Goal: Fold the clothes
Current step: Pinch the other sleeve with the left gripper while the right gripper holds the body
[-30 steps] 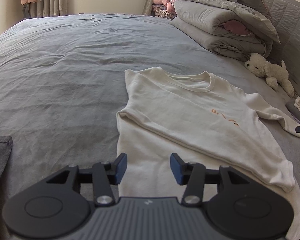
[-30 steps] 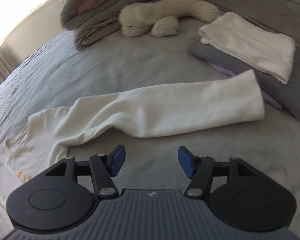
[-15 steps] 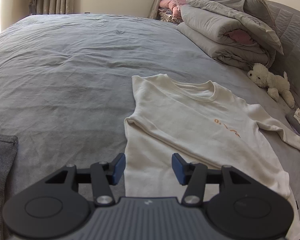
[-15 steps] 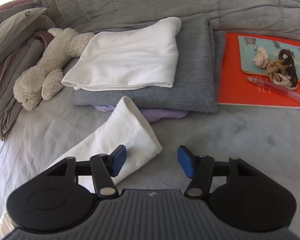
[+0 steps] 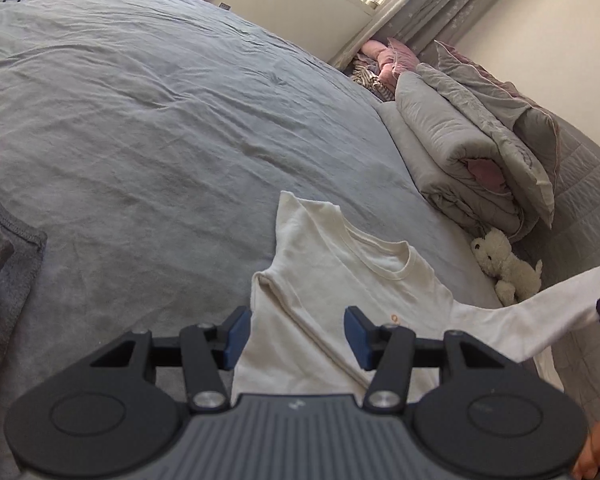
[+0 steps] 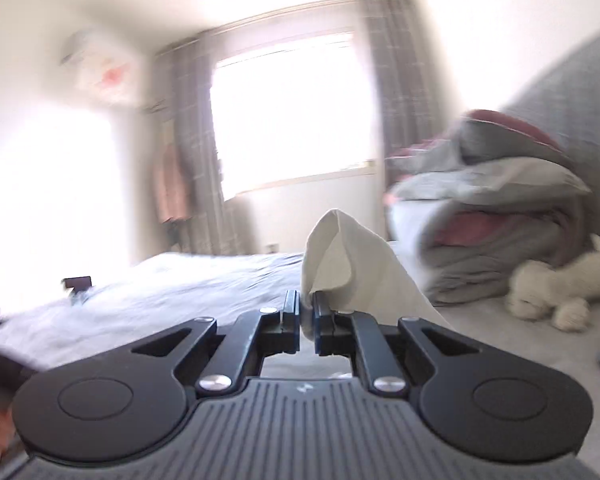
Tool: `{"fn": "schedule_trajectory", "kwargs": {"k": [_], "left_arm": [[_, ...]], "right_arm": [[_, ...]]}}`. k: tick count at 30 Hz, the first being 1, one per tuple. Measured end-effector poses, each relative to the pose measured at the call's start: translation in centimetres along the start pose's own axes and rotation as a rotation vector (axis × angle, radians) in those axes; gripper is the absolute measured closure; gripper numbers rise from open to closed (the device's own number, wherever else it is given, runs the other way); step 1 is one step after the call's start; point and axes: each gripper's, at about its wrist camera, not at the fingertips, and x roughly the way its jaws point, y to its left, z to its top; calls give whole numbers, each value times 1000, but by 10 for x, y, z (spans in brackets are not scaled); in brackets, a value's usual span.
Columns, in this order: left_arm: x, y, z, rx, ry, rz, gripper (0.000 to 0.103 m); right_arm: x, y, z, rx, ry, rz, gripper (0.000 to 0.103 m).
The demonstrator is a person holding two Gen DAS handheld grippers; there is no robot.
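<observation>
On the grey bed [image 5: 140,128], left tongs [image 5: 296,336] gape; only the right view shows right tongs [image 6: 307,320] pinching the sleeve [image 6: 352,264].

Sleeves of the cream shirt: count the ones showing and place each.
1. The right sleeve stretches off the cream shirt, its cuff pinched in the right gripper. The left one seems folded under along the near edge, hidden.
</observation>
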Motion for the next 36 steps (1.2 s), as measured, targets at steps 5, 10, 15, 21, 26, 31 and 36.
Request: {"fn": "schedule_trajectory", "kwargs": {"k": [5, 10, 15, 21, 26, 31, 36], "left_arm": [[-6, 6, 4, -13, -11, 14, 50], [-1, 2, -1, 41, 37, 11, 48], [14, -9, -17, 94, 146, -20, 47], [25, -10, -30, 37, 250, -54, 46], [31, -11, -38, -50, 295, -139, 46], [39, -10, -46, -82, 313, -135, 49], [41, -14, -48, -29, 303, -107, 74]], "right_arm": [[33, 103, -77, -290, 337, 216, 93], [36, 99, -80, -278, 396, 247, 93], [36, 89, -77, -242, 421, 261, 92], [39, 96, -83, -256, 416, 242, 92], [34, 109, -86, -309, 378, 225, 92], [28, 120, -90, -378, 368, 270, 90], [21, 109, -84, -406, 385, 349, 72]]}}
